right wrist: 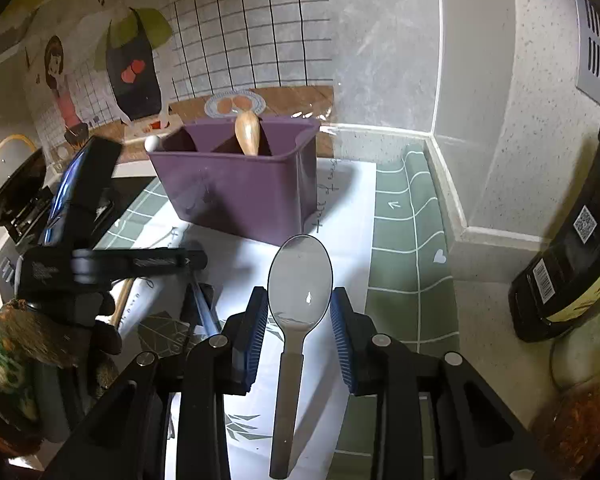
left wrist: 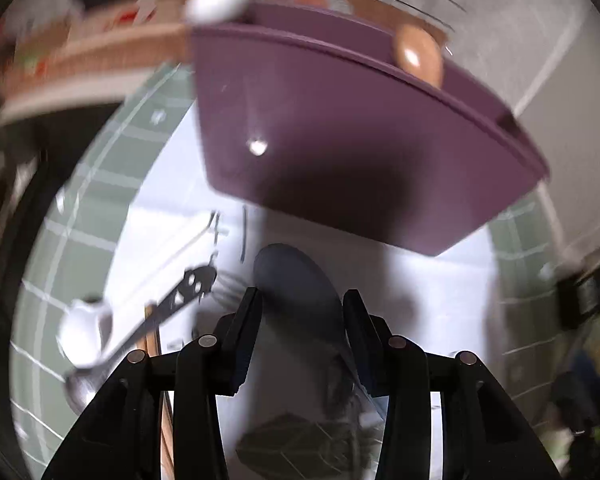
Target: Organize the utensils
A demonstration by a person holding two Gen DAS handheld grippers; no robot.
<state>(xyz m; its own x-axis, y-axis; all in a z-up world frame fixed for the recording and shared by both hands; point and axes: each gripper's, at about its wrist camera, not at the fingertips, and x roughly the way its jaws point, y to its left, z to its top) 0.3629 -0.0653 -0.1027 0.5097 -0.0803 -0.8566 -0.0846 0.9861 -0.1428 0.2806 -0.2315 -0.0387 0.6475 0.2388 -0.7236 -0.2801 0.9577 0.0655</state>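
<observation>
Right tongs (right wrist: pixel 299 312) spread, straddling grey plastic spoon (right wrist: pixel 296 320) lying on surface before purple divided plastic caddy (right wrist: pixel 240 196); grasp step, next: pinch, lift. Left tongs (left wrist: pixel 300 320) spread, empty

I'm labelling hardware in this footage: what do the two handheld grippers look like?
Both are black, angular frames with round metal pins at the joints. The right gripper has ribbed blue pads on its fingers; the left gripper's pads look dark, faintly blue. No cables or sleeves show.
</observation>
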